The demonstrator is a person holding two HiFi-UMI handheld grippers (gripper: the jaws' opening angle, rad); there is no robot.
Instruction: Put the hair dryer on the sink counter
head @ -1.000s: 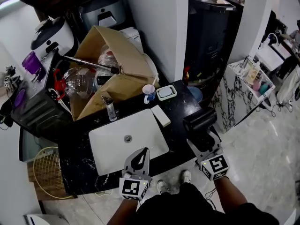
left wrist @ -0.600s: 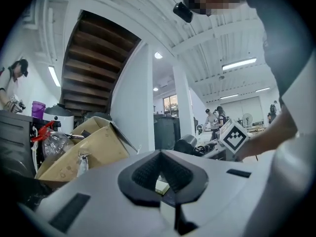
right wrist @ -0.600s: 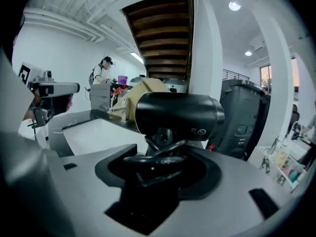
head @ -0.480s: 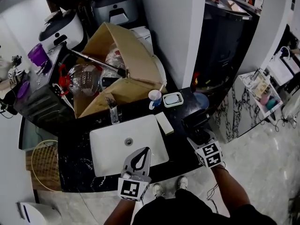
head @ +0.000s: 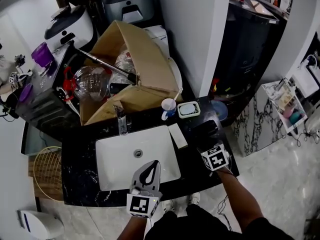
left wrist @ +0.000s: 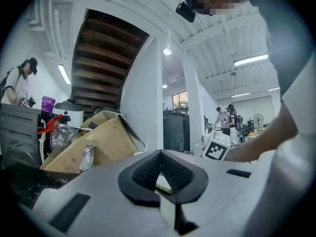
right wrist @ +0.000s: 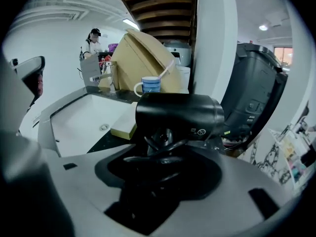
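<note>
— Where is the hair dryer [head: 204, 129]?

— Over the right end of the black sink counter [head: 82, 174], at about three o'clock from the white basin [head: 112, 159]; the right gripper [head: 208, 140] has hold of it; its jaws stand fairly wide and are closed on the dryer's lower part, with the black barrel lying crosswise above them; whether the dryer touches the stone I cannot tell.

— And the left gripper [head: 152, 165]?

— At six o'clock from the basin, pointing toward twelve, its tip over the basin's near edge; the pads meet at the tip and grip nothing.

— What lies near the dryer?

— A pale yellowish block [head: 177, 135] just beside it at nine o'clock, flat on the counter along the basin's right rim; a white mug [head: 168, 107] with blue bands at eleven o'clock; a small white device [head: 188, 109] at twelve, close to the mug.

— And behind the basin?

— The tap [head: 122, 123] stands at the basin's twelve o'clock; beyond it sits an open cardboard box [head: 145, 64] full of clutter, a clear plastic bottle [head: 90, 84] among it; a wire basket [head: 47, 171] sits low at nine o'clock, past the counter's left end.
</note>
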